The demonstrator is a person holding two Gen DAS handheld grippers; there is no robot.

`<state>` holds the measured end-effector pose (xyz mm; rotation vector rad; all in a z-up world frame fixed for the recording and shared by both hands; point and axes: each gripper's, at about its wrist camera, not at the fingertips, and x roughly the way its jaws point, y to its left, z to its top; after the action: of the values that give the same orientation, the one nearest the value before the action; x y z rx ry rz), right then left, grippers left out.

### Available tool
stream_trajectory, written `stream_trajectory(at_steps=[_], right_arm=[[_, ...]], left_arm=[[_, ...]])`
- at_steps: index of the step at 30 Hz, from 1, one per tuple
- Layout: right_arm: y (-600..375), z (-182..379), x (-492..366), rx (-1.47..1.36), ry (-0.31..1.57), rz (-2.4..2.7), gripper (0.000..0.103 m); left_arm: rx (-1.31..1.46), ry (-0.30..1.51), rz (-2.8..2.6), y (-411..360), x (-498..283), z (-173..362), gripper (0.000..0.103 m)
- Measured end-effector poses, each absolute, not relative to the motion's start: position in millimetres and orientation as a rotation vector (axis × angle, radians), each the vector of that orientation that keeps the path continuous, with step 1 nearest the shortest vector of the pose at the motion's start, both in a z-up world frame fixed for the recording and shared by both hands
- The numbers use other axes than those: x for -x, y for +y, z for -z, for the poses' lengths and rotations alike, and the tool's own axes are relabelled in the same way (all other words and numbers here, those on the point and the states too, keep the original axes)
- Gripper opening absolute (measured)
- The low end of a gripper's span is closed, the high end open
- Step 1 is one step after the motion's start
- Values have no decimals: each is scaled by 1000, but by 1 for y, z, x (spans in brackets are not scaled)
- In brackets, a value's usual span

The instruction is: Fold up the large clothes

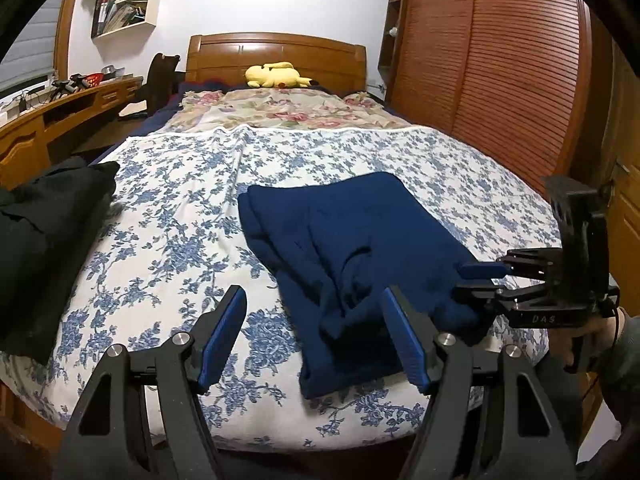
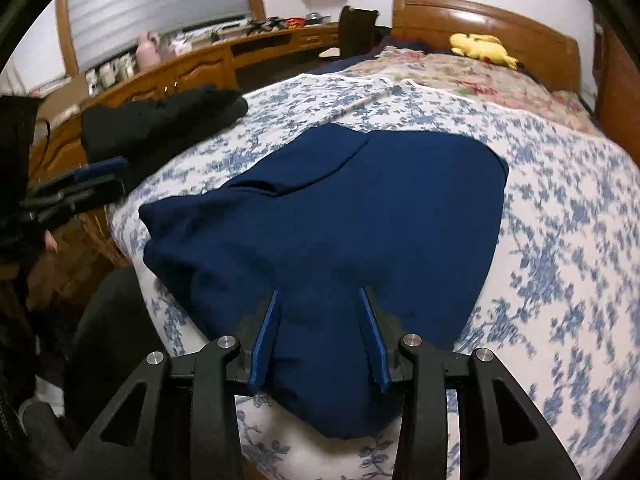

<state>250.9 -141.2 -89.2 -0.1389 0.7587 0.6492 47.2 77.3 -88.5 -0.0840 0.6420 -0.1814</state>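
Observation:
A navy garment (image 1: 360, 248) lies partly folded on the blue-flowered bed sheet (image 1: 180, 208), near the foot edge of the bed. My left gripper (image 1: 315, 292) hovers open over the garment's near left edge with nothing between its fingers. My right gripper (image 1: 472, 282) reaches in from the right, held by a hand, at the garment's right side. In the right wrist view the right gripper (image 2: 319, 293) stands partly open low over the navy garment (image 2: 360, 208); cloth fills the gap, and the pads do not visibly press on it. The left gripper (image 2: 108, 182) shows blurred at the left.
A black garment (image 1: 48, 240) (image 2: 160, 120) lies heaped at the bed's left edge. A yellow plush toy (image 1: 276, 76) sits by the wooden headboard (image 1: 280, 52). A wooden desk (image 1: 60, 112) and chair (image 1: 160, 76) stand left; a slatted wardrobe (image 1: 480, 60) stands right.

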Motion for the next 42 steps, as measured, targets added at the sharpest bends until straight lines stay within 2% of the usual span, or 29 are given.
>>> stream_trajectory(at_steps=[17,21,23,27,34,38,42], right_arm=[[-156,90,-210,163,683,-635,42],[-161,86,-209,155,680,-634,45],[-165,83,-208,145,681,-632,52],[-175,79,-206,145,676,-592,64],[-198,83,-211,64,709,-551,68],[-203,84,-212,31,719,-551,70],[-203,80,-211,31,710,-540,70]], left_arm=[[65,652,238,55,-56,94,70],[50,667,260,49,-57,99,47],[44,679,263,48,-59,103,39],[45,688,259,46,-61,106,36],[54,703,263,46,-63,108,36],[45,712,260,43,-63,110,29],[46,712,275,42,-61,109,12]])
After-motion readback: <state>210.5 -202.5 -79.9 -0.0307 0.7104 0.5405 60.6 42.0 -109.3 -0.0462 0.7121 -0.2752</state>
